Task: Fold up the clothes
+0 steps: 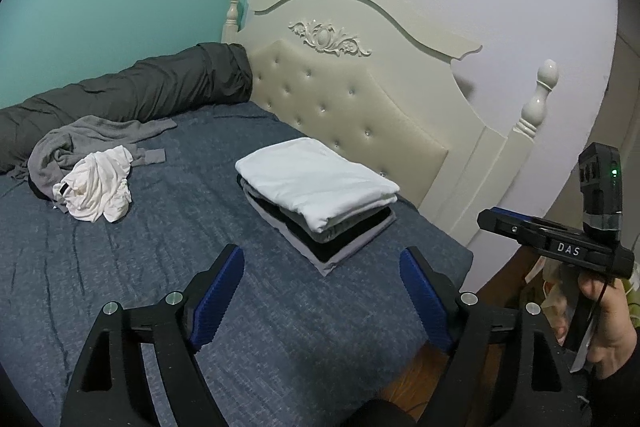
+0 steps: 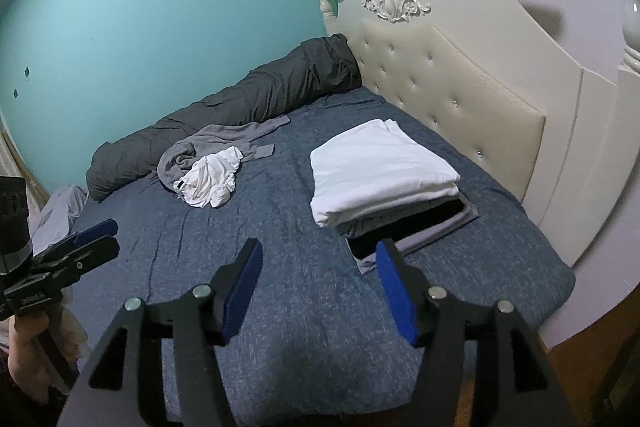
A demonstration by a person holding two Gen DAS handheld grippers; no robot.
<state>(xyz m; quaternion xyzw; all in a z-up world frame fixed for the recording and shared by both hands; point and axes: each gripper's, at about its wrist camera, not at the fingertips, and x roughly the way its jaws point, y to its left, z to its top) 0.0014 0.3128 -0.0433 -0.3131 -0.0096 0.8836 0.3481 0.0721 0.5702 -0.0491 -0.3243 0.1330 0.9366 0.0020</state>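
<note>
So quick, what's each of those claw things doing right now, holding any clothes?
Left gripper: open, holding nothing, above the blue bedspread.
Right gripper: open, holding nothing, near the folded stack.

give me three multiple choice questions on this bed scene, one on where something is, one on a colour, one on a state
1. Where does the folded stack lie?
A. beside the padded headboard
B. on the floor
C. on the dark rolled blanket

2. What colour is the top item of the stack?
A. black
B. white
C. teal

3. How do the fingers of the left gripper stand?
A. shut on a shirt
B. shut on nothing
C. spread apart, holding nothing

Answers:
1 A, the stack sits on the blue bedspread close to the headboard.
2 B, a white folded garment covers the grey and black layers.
3 C, blue bedspread shows in the wide gap between the fingers, while the crumpled white garment and grey garment lie unfolded farther off.
</note>
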